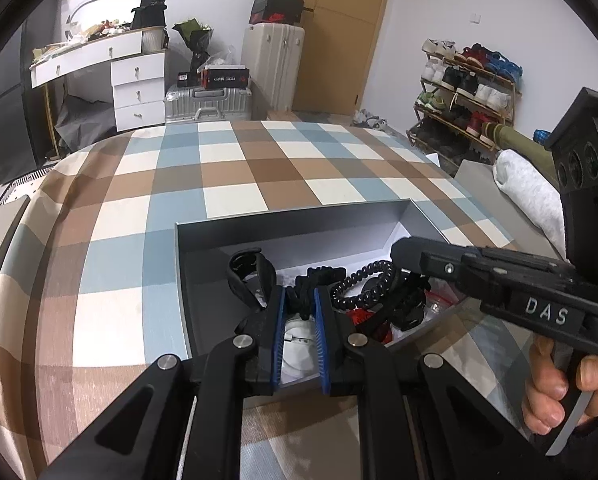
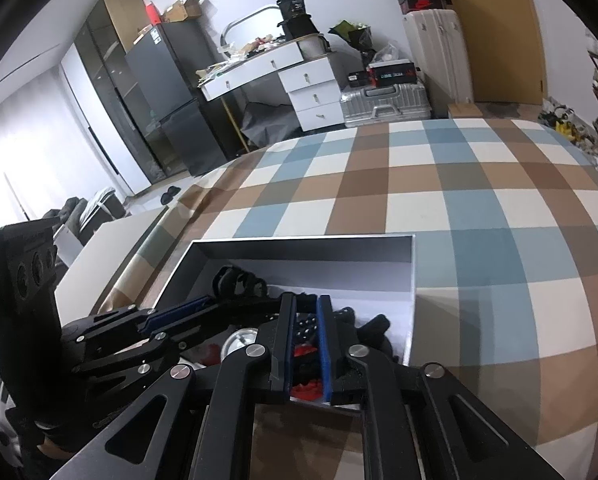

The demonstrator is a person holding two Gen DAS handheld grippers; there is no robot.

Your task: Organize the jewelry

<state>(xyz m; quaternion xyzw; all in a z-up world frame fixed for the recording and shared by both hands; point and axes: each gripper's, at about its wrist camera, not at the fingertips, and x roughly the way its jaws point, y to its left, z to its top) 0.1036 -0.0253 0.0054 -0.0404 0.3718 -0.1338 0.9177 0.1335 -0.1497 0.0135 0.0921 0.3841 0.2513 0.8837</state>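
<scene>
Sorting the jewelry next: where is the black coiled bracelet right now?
In the left wrist view, the coiled bracelet lies inside the grey box, right of centre, below the right hand-held gripper.

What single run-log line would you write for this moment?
task: organize jewelry | left tongs: shut, pinching black cord | right tongs: shut, held item unclear | both over grey box | surface: checked cloth

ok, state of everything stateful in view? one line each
left tool: shut on a black cord-like piece, over the box
right tool: shut, tips down among the box contents; grip unclear
grey box: open, no lid on, on the checked cover
black beaded bracelet: lying in the box
</scene>
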